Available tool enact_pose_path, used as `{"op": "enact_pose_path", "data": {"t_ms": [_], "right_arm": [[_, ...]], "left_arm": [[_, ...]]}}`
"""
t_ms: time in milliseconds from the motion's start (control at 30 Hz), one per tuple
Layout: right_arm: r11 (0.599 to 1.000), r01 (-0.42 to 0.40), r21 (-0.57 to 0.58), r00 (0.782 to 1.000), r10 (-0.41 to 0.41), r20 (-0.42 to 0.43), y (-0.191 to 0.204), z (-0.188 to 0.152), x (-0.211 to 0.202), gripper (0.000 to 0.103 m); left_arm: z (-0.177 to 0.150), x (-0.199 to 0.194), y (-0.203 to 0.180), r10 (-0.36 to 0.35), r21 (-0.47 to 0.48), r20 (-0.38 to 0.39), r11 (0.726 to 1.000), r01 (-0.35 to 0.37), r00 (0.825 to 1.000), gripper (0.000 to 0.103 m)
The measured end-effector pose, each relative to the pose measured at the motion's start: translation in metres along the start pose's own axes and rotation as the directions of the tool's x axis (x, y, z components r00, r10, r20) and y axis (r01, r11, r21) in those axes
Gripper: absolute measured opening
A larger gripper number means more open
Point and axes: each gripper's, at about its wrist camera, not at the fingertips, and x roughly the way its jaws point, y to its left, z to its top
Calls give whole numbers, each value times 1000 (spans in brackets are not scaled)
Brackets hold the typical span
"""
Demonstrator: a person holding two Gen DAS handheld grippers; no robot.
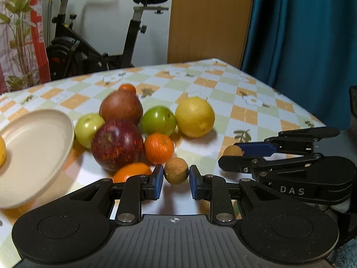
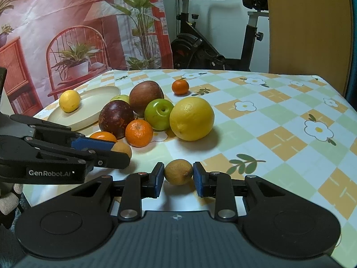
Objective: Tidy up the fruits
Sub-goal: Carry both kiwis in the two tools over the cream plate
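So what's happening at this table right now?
A person is sorting fruit with two handheld grippers. The left gripper is shut on a small brown fruit, the right gripper on a small yellowish one. One lemon sits on the plate; the other fruit remains piled on the tablecloth.

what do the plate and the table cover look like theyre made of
The plate: matte cream, no glare, thick soft rim; looks like moulded fibre or matte plastic, hard to tell which. The table cover: printed checks and flowers with a faint sheen, lying smooth and flat, so probably wipeable vinyl or oilcloth rather than woven cloth.
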Motion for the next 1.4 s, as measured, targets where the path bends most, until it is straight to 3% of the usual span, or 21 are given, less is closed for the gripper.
{"op": "enact_pose_path", "data": {"t_ms": [167,367,567,667,800,1033,1400], "right_arm": [[1000,-10,-5,999,10,32,3,9,-6,31],[998,-64,-25,995,65,77,16,44,-9,31],[982,-168,-88,981,175,79,55,90,18,31],[964,-230,-131,970,238,48,84,107,44,31],[937,-281,-209,959,284,-18,125,115,82,31],[896,-345,-278,937,315,-148,176,108,133,31],[861,-403,-309,910,340,-239,215,96,168,31]], "left_arm": [[16,-23,12,-13,-15,62,1000,14,998,26],[38,-59,68,20,-142,93,990,-6,995,26],[27,-76,139,134,-246,4,961,-129,991,26],[18,-75,173,140,-351,-34,925,-143,990,26],[10,-65,198,159,-417,-67,892,-172,985,26],[10,-54,207,200,-388,-102,894,-224,974,26],[-1,-50,223,223,-379,-142,888,-261,964,26]]}}
